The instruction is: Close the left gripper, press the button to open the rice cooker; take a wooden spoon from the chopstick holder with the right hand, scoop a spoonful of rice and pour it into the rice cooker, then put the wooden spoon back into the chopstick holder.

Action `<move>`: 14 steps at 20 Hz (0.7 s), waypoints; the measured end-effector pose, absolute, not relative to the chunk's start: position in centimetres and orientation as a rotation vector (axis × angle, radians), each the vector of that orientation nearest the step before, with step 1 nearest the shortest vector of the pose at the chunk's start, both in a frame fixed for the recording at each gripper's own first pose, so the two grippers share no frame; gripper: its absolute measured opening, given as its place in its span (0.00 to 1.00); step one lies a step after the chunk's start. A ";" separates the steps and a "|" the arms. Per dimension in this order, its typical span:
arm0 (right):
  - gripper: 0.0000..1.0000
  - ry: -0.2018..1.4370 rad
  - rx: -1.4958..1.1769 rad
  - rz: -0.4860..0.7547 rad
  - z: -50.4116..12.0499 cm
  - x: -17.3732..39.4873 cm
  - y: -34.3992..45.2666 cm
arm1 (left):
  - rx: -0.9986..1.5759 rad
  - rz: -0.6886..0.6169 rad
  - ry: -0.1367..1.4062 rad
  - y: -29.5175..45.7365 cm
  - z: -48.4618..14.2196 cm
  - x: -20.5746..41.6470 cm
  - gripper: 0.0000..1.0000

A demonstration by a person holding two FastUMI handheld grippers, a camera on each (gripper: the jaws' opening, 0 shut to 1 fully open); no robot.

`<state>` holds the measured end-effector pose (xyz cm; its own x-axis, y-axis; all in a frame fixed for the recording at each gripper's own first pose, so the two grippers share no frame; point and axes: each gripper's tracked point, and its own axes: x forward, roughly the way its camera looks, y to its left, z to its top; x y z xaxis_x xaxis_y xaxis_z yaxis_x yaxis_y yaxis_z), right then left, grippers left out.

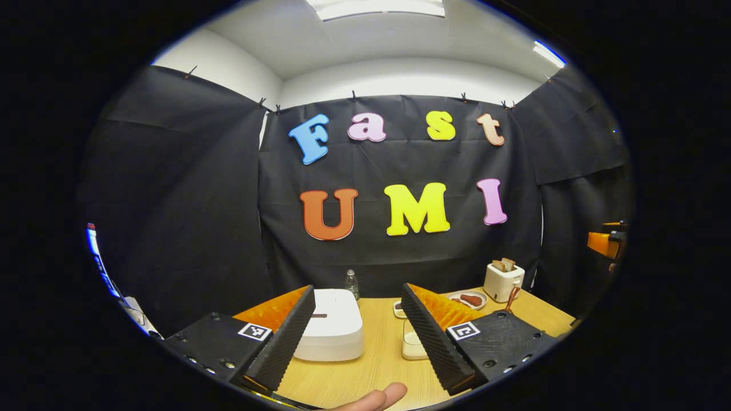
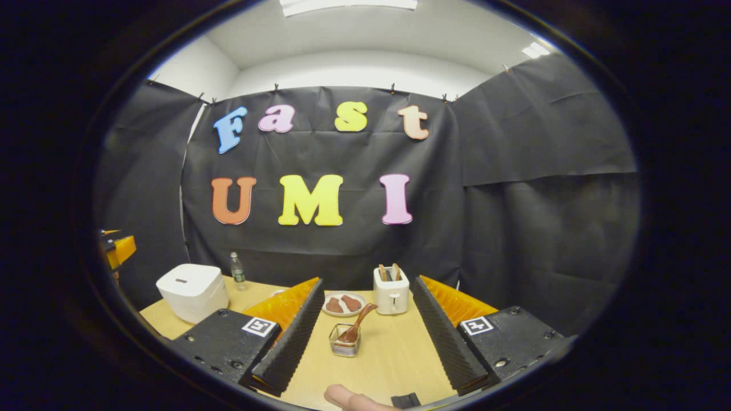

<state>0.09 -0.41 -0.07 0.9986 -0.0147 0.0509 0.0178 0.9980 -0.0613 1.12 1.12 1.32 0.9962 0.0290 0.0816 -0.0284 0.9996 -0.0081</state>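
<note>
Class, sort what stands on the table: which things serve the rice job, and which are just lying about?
For the job: rice cooker, lid shut; wooden spoon standing in the chopstick holder; left gripper and right gripper, both open.

Lying about: toaster, plate of food, water bottle.

Left gripper [image 1: 357, 337] partly hides rice cooker [image 1: 331, 331].

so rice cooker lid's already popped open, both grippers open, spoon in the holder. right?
Not quite: the rice cooker lid is shut, lying flat on the body, as the right gripper view shows. The rest holds: the left gripper and the right gripper both stand open with nothing between their fingers, and the wooden spoon sits in the chopstick holder.
</note>
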 end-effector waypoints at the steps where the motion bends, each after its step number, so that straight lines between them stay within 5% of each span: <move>1: 0.99 -0.050 -0.060 -0.014 -0.2 0.2 -0.3 | -0.014 0.025 -0.093 1.2 1.6 1.4 0.90; 3: 0.99 -0.053 -0.055 -0.007 -0.5 0.5 -0.2 | -0.025 0.015 -0.108 1.5 1.6 2.2 0.82; 4: 0.99 -0.058 -0.053 -0.004 -0.5 0.6 -0.2 | -0.026 0.018 -0.111 1.7 1.7 2.7 0.88; 5: 1.00 -0.062 -0.053 0.001 -0.6 0.8 -0.1 | -0.026 0.024 -0.124 2.4 1.8 3.3 0.70; 10: 0.99 -0.051 -0.066 0.005 -2.0 1.9 -0.3 | -0.031 0.035 -0.083 3.5 0.4 7.0 0.40; 11: 0.99 -0.048 -0.068 0.005 -2.2 2.1 -0.4 | -0.026 0.032 -0.051 3.8 -0.5 7.8 0.14; 14: 0.99 -0.054 -0.062 0.003 -2.5 2.8 -0.8 | -0.029 0.077 0.028 5.8 -2.5 10.1 0.05</move>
<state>2.76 -0.77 -2.52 0.9985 0.0052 0.0542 -0.0018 0.9981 -0.0615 10.14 5.85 -2.54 0.9966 0.0769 -0.0295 -0.0778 0.9966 -0.0276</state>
